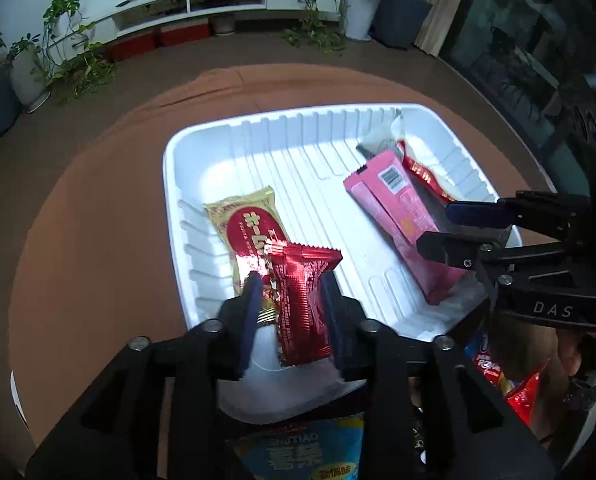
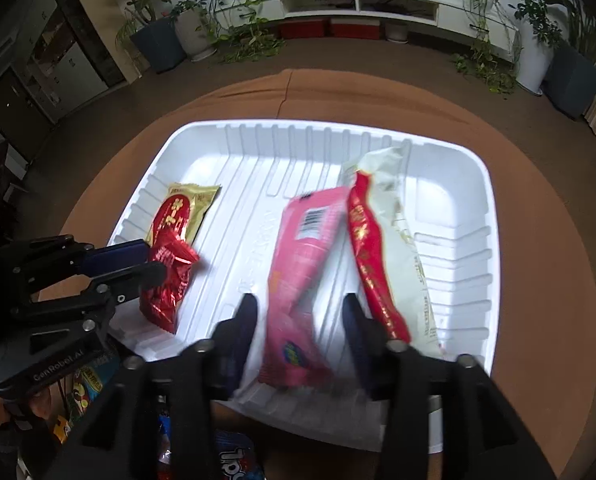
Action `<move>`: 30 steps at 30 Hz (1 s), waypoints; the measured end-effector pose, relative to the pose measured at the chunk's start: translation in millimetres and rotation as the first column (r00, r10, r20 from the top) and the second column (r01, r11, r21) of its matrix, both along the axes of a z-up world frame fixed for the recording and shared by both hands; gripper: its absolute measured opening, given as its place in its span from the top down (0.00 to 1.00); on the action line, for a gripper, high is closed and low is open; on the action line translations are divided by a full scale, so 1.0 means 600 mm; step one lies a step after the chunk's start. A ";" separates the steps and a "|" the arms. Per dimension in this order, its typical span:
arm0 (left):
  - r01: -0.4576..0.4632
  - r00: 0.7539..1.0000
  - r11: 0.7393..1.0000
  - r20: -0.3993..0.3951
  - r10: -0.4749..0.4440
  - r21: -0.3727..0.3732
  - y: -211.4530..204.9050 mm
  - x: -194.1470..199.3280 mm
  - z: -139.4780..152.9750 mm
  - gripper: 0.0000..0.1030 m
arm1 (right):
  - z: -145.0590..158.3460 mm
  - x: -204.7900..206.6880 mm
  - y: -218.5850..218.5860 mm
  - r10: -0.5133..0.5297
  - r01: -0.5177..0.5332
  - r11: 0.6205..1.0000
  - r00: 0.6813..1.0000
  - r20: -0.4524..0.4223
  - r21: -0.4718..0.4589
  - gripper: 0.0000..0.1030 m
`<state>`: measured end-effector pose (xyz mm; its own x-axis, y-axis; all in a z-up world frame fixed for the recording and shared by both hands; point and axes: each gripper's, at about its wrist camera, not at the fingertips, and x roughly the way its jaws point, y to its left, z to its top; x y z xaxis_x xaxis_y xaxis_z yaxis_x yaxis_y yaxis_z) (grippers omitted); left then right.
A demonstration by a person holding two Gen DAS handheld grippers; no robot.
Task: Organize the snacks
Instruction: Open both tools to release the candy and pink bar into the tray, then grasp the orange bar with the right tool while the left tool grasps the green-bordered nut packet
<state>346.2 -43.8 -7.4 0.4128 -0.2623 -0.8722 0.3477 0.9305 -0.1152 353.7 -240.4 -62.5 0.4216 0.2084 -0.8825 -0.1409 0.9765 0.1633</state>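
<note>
Both just let go: left hand-held gripper (image 1: 288, 300) released around the red wrapper (image 1: 302, 304), right hand-held gripper (image 2: 298, 320) around the pink pack (image 2: 298, 280), both lengthwise up-frame in the tray (image 2: 450, 152).

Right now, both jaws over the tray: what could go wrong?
1. The red foil packet sits between the left gripper jaws, leaning on the gold packet; lifting out could drag either.
2. The pink packet sits between the right gripper jaws and may snag.
3. The white tray is light and could shift.
</note>
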 end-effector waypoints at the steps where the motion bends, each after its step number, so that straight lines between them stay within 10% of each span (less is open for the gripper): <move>1: -0.005 1.000 1.000 0.005 0.005 -0.011 0.002 -0.001 0.006 0.64 | 0.002 -0.003 -0.001 -0.002 0.002 1.000 1.000 0.004 0.005 0.49; 11: -0.064 0.985 0.991 0.153 0.081 -0.114 0.076 -0.099 0.115 0.04 | 0.110 -0.105 -0.032 -0.039 0.030 0.998 0.980 0.196 0.048 0.26; 19: -0.104 0.965 0.970 0.213 0.151 -0.219 0.152 -0.251 0.155 0.01 | 0.126 -0.284 -0.061 -0.101 0.060 0.988 0.948 0.303 0.142 0.15; 30: -0.188 0.968 0.967 0.132 0.212 -0.174 0.186 -0.426 0.074 0.01 | 0.073 -0.441 -0.022 -0.126 0.062 0.971 0.953 0.274 0.230 0.15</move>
<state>90.3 67.8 36.8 0.5924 -0.2915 -0.7511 0.1812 0.9566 -0.2283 88.9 -253.5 -18.8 0.6756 0.3275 -0.6605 -0.1216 0.9332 0.3383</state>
